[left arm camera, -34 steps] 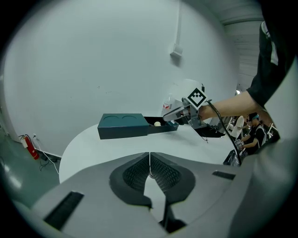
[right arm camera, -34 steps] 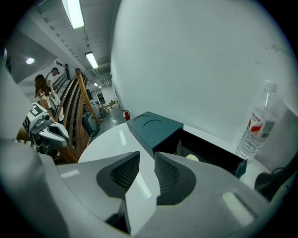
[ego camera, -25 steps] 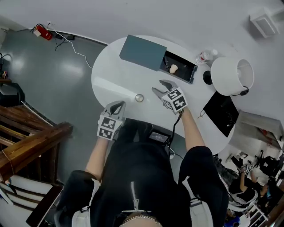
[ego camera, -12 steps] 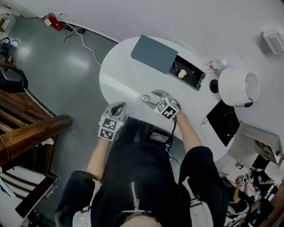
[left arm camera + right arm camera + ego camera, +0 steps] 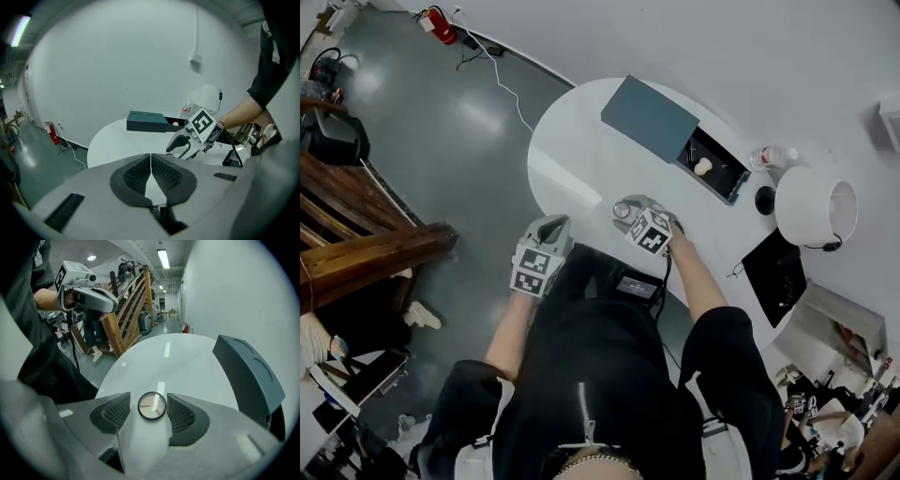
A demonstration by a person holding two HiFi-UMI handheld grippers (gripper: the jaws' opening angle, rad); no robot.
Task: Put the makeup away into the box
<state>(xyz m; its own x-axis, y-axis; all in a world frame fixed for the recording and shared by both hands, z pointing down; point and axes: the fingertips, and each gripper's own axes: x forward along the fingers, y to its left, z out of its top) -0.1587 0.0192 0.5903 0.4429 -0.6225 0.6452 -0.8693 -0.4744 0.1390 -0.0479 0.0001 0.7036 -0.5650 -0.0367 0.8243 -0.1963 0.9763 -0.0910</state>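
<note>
Right gripper (image 5: 632, 206): we are opening its jaws wide around the round compact (image 5: 152, 406), which is lying flat on the white table (image 5: 572, 159) between the pads, with neither pad pressing on it. Left gripper (image 5: 150, 157): we are holding it near the table's near edge, jaws closed together and empty. The teal box (image 5: 649, 116) is standing open at the far side, well apart from the compact, with a beige sponge (image 5: 703, 167) lying inside.
</note>
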